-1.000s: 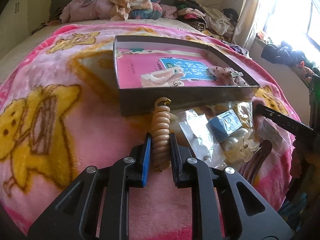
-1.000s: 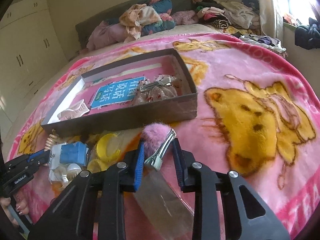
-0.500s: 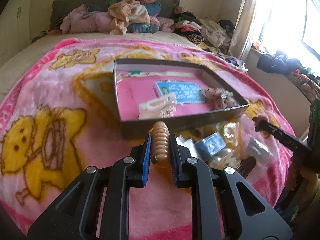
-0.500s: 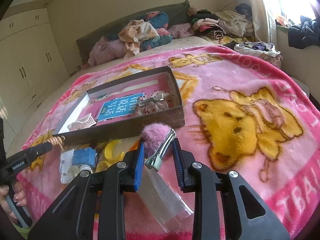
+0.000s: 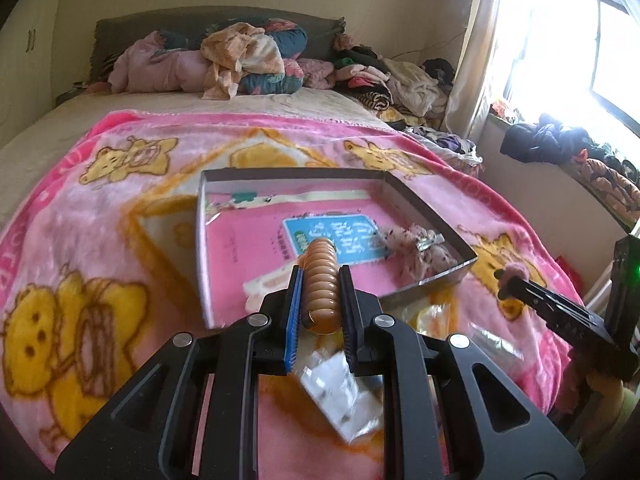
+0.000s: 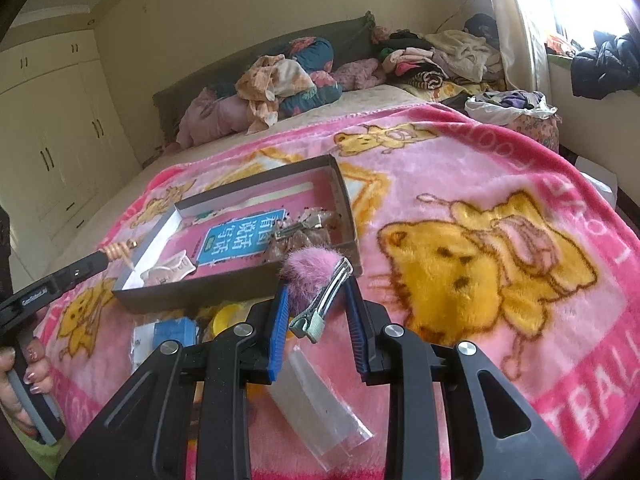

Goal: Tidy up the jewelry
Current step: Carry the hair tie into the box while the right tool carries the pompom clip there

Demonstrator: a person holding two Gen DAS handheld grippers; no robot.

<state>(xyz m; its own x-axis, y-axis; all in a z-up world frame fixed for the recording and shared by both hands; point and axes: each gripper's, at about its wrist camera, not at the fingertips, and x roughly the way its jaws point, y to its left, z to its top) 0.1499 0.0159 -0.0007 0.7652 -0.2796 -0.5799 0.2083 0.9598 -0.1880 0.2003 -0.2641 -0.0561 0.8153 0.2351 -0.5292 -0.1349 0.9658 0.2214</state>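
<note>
My left gripper (image 5: pixel 320 286) is shut on a tan spiral hair tie (image 5: pixel 320 276) and holds it above the near left part of the dark shallow box (image 5: pixel 202 240). The box has a pink and blue printed bottom, with a cream hair claw and a dotted fabric clip (image 5: pixel 420 246) inside. My right gripper (image 6: pixel 318 300) is shut on a pink fluffy hair clip (image 6: pixel 316 280), held above the blanket just in front of the box's near wall (image 6: pixel 208 288). The left gripper (image 6: pixel 108 258) with the hair tie shows in the right wrist view at the box's left rim.
The box lies on a pink bear-print blanket (image 6: pixel 480 220) on a bed. Loose items lie in front of the box: clear plastic bags (image 6: pixel 320 408), a blue packet (image 6: pixel 174 330), a yellow piece (image 6: pixel 228 316). Piled clothes (image 5: pixel 240 56) sit at the headboard. A window ledge is to the right.
My left gripper lifted the spiral hair tie off the blanket and carried it forward over the box's near edge. My right gripper rose a little with the fluffy clip.
</note>
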